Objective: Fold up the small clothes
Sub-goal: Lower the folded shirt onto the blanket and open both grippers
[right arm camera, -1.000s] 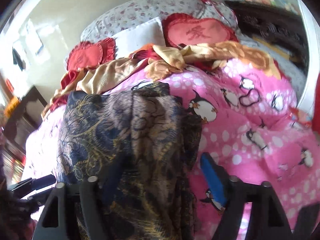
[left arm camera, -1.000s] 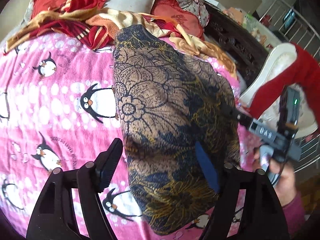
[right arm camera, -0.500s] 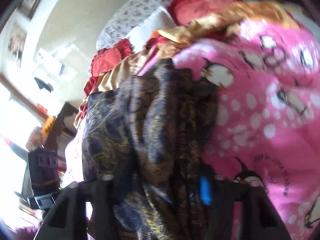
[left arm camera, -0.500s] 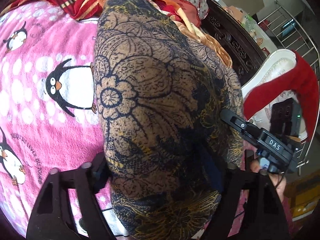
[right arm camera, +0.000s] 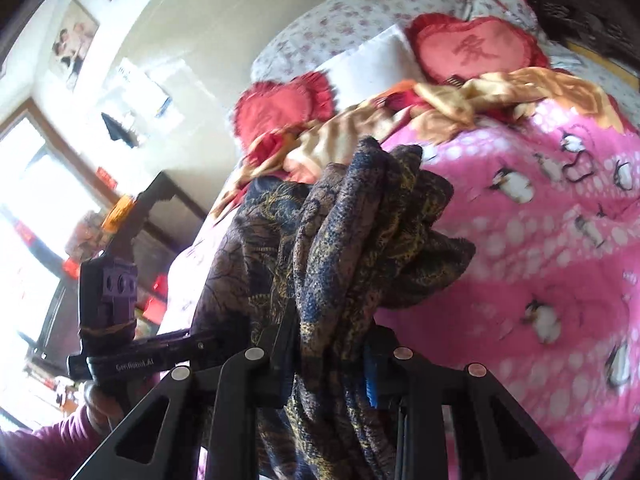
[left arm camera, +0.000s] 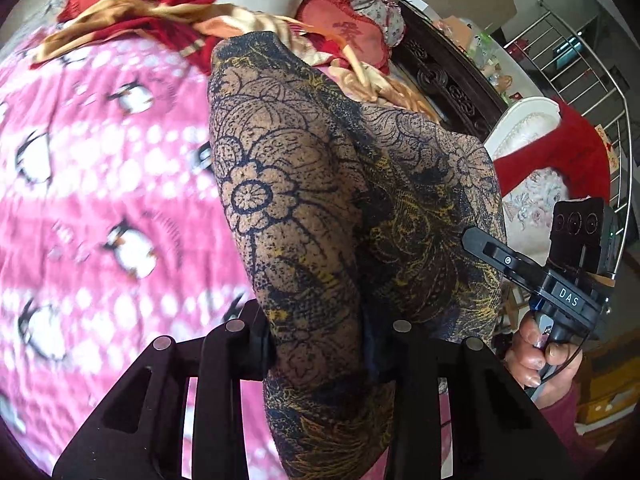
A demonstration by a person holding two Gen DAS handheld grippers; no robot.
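You've got the dark navy and tan floral-print garment [left arm camera: 320, 216] pinched from both sides, lifted up off the pink fleece blanket with the penguin print [left arm camera: 100, 200]. Your left gripper [left arm camera: 324, 344] is closing on the near edge of the fabric, which sits bunched right between its black fingers and drapes down below them. Your right gripper [right arm camera: 328, 352] is closing too, with a thick wad of the same cloth squeezed between its jaws, so the folds stack up in ridges above it. In the left wrist view the other tool reaches in from the right and meets the far side of the garment, with your right hand [left arm camera: 540, 356] wrapped around its handle. The garment hangs stretched between the two grips, its far end pointing toward the head of the bed. Back there a crumpled gold and red satin cloth [right arm camera: 480, 96] lies across the blanket's top edge, in front of two red heart-shaped frilly cushions [right arm camera: 476, 50] and a white pillow [right arm camera: 368, 64]. The blanket looks a bit motion-blurred in both views.
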